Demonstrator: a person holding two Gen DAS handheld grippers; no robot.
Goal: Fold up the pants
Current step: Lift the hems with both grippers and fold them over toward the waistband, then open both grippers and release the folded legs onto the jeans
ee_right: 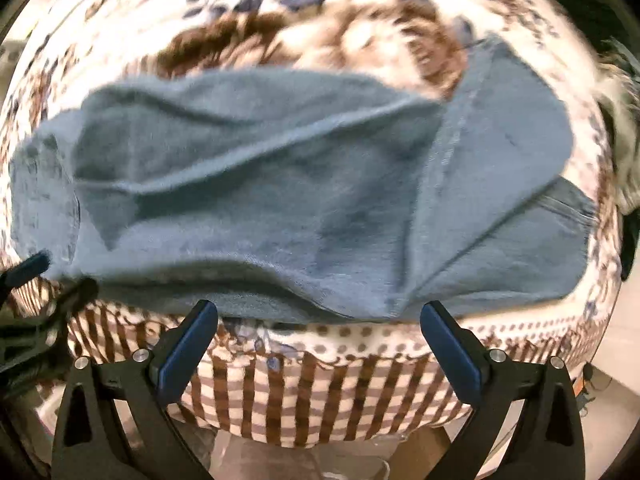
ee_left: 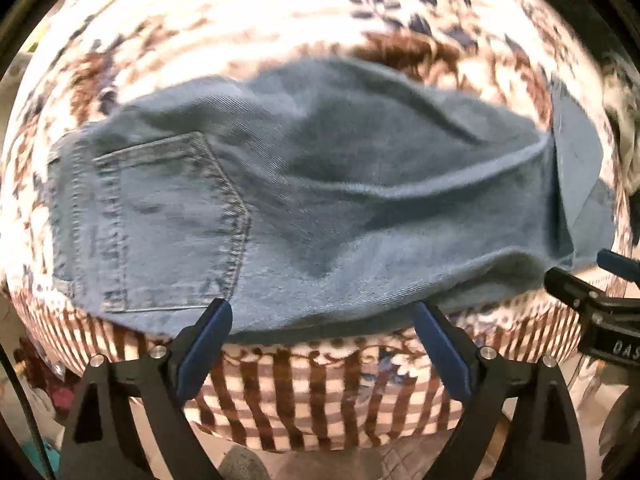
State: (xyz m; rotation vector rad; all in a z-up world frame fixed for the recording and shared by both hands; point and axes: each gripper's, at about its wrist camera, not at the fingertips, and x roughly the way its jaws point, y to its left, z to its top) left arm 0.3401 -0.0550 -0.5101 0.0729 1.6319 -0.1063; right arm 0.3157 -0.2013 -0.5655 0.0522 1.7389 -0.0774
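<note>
While both tools stand with jaws spread and grip nothing, the left gripper (ee_left: 322,312) sits at the near edge of the pants (ee_left: 304,200), just beside the back pocket (ee_left: 168,220). The right gripper (ee_right: 320,314) faces the same edge. The jeans lie folded and rumpled on a floral cloth (ee_left: 280,12) with a striped border (ee_right: 320,392).

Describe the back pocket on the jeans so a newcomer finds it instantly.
A floral bedspread covers the surface, and blue jeans lie folded across it. At their left end in the left wrist view sits the back pocket, a five-sided patch outlined in double stitching, unlike the plain denim elsewhere.
</note>
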